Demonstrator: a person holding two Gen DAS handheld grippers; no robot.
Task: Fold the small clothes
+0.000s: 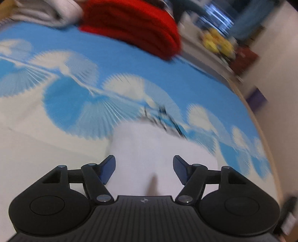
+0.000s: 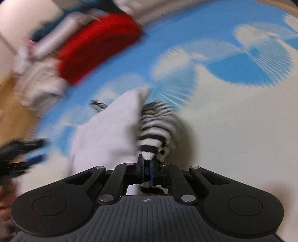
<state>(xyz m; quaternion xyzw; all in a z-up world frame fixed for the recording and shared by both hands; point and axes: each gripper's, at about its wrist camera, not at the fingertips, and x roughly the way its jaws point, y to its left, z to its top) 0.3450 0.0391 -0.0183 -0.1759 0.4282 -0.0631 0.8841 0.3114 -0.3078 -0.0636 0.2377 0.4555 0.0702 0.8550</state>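
Note:
A white small garment lies on the blue-and-white patterned cloth, right ahead of my left gripper, which is open with the white fabric between its blue fingers. In the right wrist view my right gripper is shut on a black-and-white striped sock, held just above the surface. The white garment lies to its left, touching the sock. The left gripper shows blurred at the left edge of the right wrist view.
A folded red garment and a pale folded cloth sit at the far edge of the cloth. The red garment and pale clothes also show in the right wrist view. Shelves with yellow items stand beyond the table's right edge.

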